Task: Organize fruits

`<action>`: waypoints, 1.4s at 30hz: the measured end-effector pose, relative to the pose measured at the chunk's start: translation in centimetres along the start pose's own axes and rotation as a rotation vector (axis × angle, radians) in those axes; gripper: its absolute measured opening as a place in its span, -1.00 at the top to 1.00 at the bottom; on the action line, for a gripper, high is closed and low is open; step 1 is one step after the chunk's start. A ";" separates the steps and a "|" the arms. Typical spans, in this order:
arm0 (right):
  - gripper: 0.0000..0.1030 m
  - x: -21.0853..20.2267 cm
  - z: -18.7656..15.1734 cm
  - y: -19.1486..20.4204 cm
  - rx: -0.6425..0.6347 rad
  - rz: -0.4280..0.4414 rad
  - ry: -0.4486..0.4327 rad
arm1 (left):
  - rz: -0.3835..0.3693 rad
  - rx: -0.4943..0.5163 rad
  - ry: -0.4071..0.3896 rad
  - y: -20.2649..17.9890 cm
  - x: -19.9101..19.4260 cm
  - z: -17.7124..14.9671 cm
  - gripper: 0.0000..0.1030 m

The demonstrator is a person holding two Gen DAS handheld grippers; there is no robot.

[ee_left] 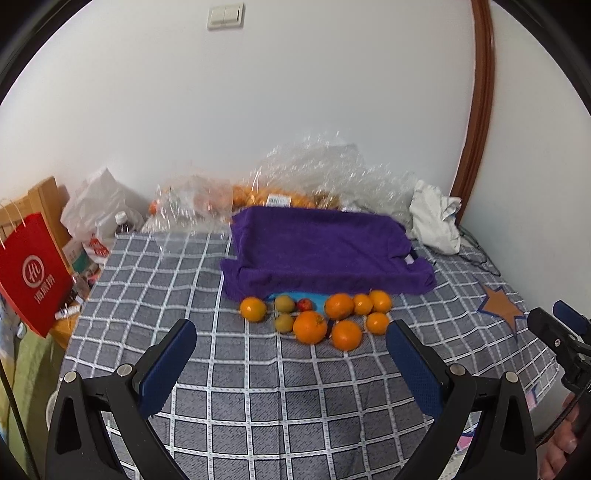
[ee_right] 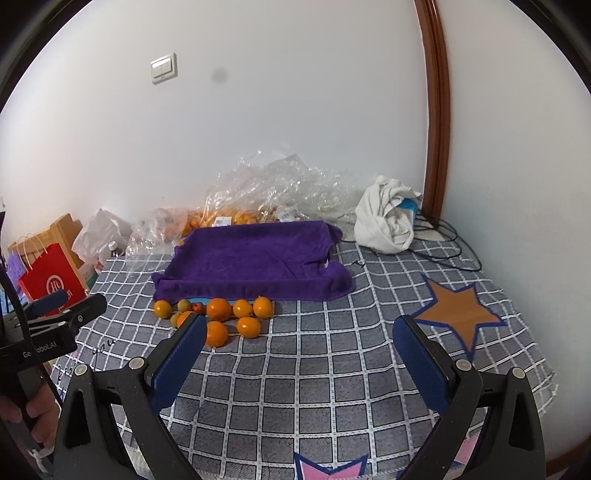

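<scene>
Fruits (ee_left: 314, 317) lay in a loose cluster on a bed (ee_left: 258, 387) covered by a grey cloth with a white grid and star patches, just in front of a tray (ee_left: 325, 251) draped in a purple towel. The cluster ran left to right along the tray's near edge, in roughly two rows. The left wrist view showed seven oranges (ee_left: 309, 327), two greenish-brown fruits (ee_left: 284, 304) and one small red fruit (ee_left: 304, 305); a strip of something blue (ee_left: 295, 295) peeked out beneath them. Behind the tray, against a plain white wall with a double switch (ee_left: 225, 16), sat crumpled clear bags (ee_left: 280, 184) holding more oranges, and a white bundle of cloth (ee_right: 384, 218) near the brown door frame (ee_right: 436, 110). A red paper bag (ee_left: 31, 273) stood off the bed's left side, beside a white plastic bag (ee_left: 99, 206). The left gripper (ee_left: 291, 343) hovered low over the bed short of the fruit, jaws spread wide and empty. The right gripper (ee_right: 299, 339) hung likewise, jaws spread and empty, its left finger (ee_right: 181, 350) overlapping the cluster's near edge in its own view.
</scene>
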State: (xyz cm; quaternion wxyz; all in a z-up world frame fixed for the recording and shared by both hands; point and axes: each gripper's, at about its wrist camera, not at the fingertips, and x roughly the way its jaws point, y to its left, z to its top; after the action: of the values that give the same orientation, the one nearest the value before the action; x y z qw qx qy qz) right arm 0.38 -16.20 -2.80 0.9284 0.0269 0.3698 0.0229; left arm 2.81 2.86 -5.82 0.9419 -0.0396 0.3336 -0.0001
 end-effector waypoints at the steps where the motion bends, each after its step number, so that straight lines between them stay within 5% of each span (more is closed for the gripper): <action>1: -0.93 0.5 -0.2 0.0 0.002 0.000 0.005 | 0.001 -0.004 0.009 0.1 0.5 -0.2 -0.99; 9: -0.88 6.5 -2.3 -0.8 0.045 0.059 0.114 | 0.031 -0.024 0.082 1.8 4.6 -2.3 -0.97; 17: -0.31 13.2 -4.2 1.2 -0.015 0.097 0.252 | 0.061 -0.058 0.158 4.7 8.7 -4.1 -0.64; 33: -0.22 19.9 -3.4 5.0 -0.068 0.194 0.278 | -0.013 -0.099 0.196 7.6 11.1 -4.5 -0.56; 39: 0.27 21.5 -3.5 5.4 -0.090 0.214 0.308 | -0.020 -0.095 0.186 7.1 11.7 -3.4 -0.56; 42: 0.32 20.6 -3.6 5.1 -0.112 0.232 0.290 | -0.003 -0.114 0.179 7.0 12.8 -2.3 -0.56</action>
State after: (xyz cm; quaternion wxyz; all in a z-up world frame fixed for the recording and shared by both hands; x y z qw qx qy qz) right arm 12.72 -9.73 -19.17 0.8566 0.0142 0.4922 0.1542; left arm 11.17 9.36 -16.17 0.9047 -0.0933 0.4156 0.0138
